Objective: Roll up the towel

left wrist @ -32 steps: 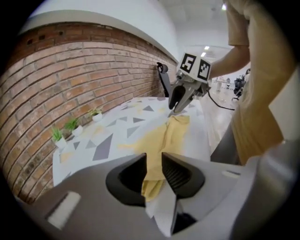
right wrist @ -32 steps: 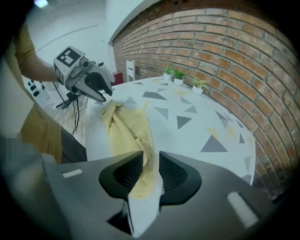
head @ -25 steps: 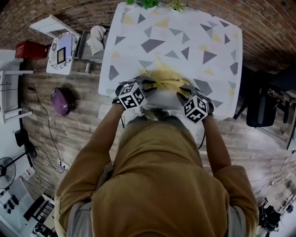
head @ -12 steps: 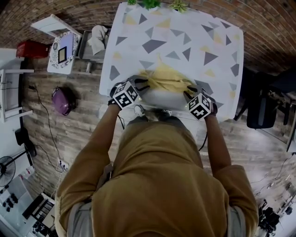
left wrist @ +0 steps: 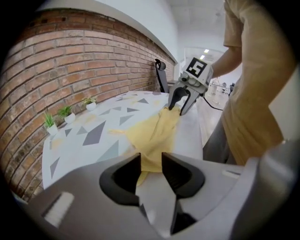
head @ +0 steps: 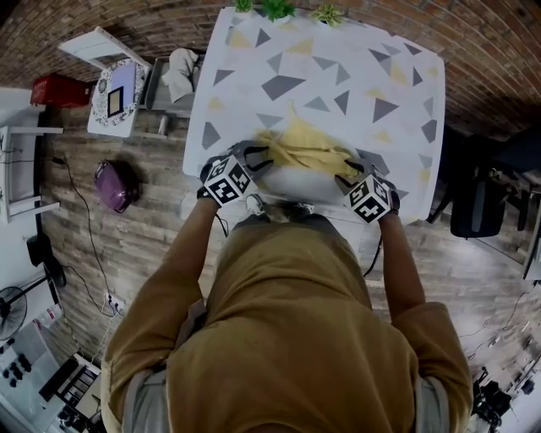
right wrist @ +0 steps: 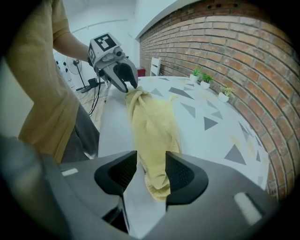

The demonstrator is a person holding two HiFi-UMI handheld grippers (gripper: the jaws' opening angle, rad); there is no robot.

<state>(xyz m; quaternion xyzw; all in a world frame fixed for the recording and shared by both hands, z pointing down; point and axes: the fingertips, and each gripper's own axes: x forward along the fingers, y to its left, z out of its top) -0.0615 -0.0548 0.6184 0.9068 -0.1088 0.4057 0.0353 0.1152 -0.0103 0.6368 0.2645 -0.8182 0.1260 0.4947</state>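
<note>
A yellow towel lies bunched into a long loose strip near the front edge of the patterned table. My left gripper is shut on the towel's left end, both pads pressing the cloth. At the other end, my right gripper has just been opening its jaws. That end of the towel hangs between them, with a gap beside one pad. In the head view the left gripper and right gripper flank the strip.
Small potted plants stand along the table's far edge by the brick wall. A dark chair is to the right. A purple object lies on the wooden floor to the left, and a low shelf stands there too.
The two grippers have drawn a little apart sideways, the left one further left and the right one further right. The towel is stretched longer between them.
</note>
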